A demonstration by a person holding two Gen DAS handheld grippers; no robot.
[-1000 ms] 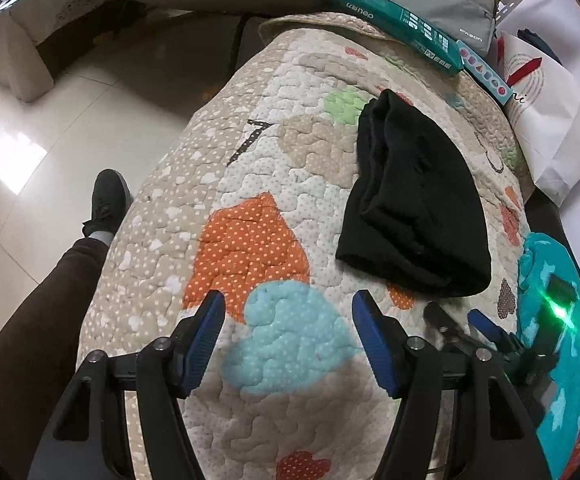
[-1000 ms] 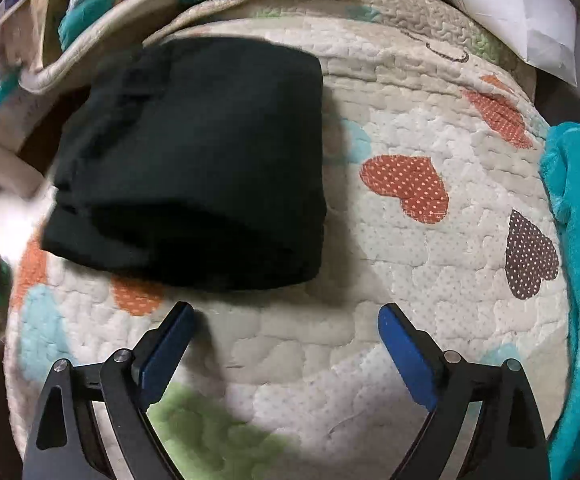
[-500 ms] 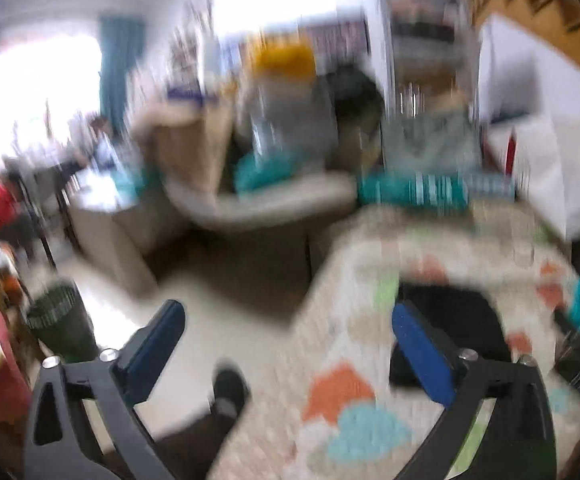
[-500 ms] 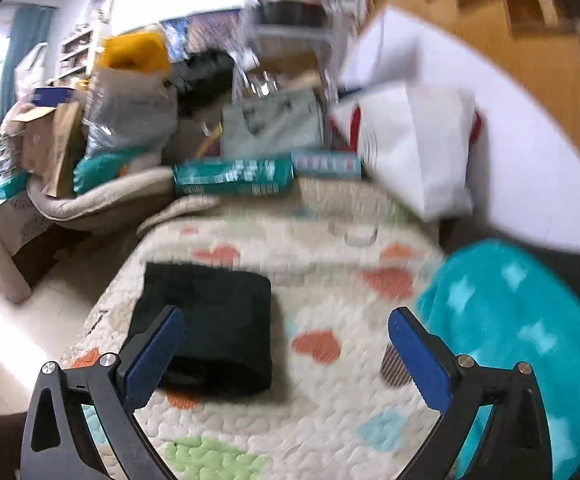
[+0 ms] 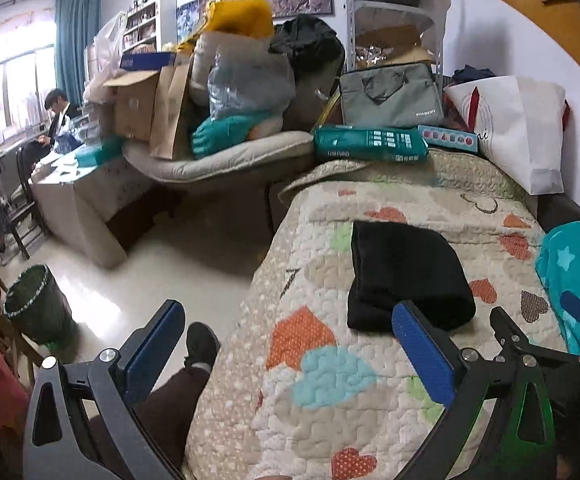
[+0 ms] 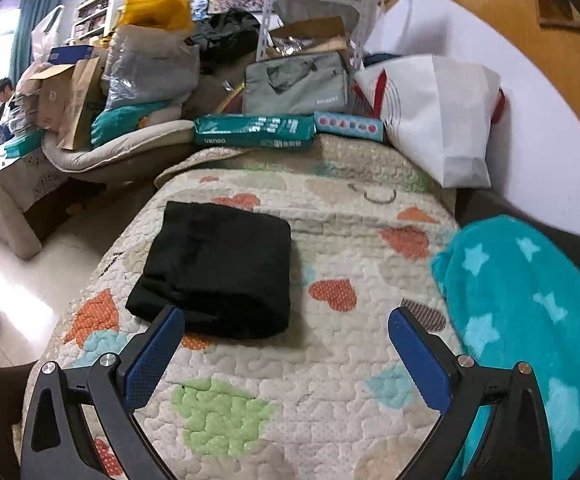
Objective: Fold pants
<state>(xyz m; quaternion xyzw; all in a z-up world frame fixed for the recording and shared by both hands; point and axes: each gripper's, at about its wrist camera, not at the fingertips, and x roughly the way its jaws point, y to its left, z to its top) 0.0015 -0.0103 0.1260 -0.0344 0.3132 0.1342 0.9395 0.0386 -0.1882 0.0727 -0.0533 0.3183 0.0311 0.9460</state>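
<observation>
Evidently, here is my read of it, left to right.

Left gripper (image 5: pixel 290 356): I hold it raised above the near edge of the quilt, its blue pads spread wide with nothing between them; it touches no cloth.

Quilted bedspread (image 6: pixel 330 380): it covers the bed, patterned with hearts, and bears the folded garment.

Black pants (image 6: pixel 217 272): they lie on the bedspread as a compact, thick rectangular bundle, several layers deep, edges roughly squared; in the left wrist view the same bundle (image 5: pixel 406 276) sits left of the bed's middle, well short of the boxes at the far end.

Right gripper (image 6: pixel 285 356): also spread open and empty, hanging near the bundle's near edge but apart from it.

Teal star blanket (image 6: pixel 530 320): bunched at the right side of the bed, apart from the pants.

Done: I judge the folding itself finished, since no leg or waistband trails loose.

Left: little that I can see; perhaps a light squaring of the near edge, which looks slightly uneven.

Progress: at or very near the end, in my judgement.
</observation>
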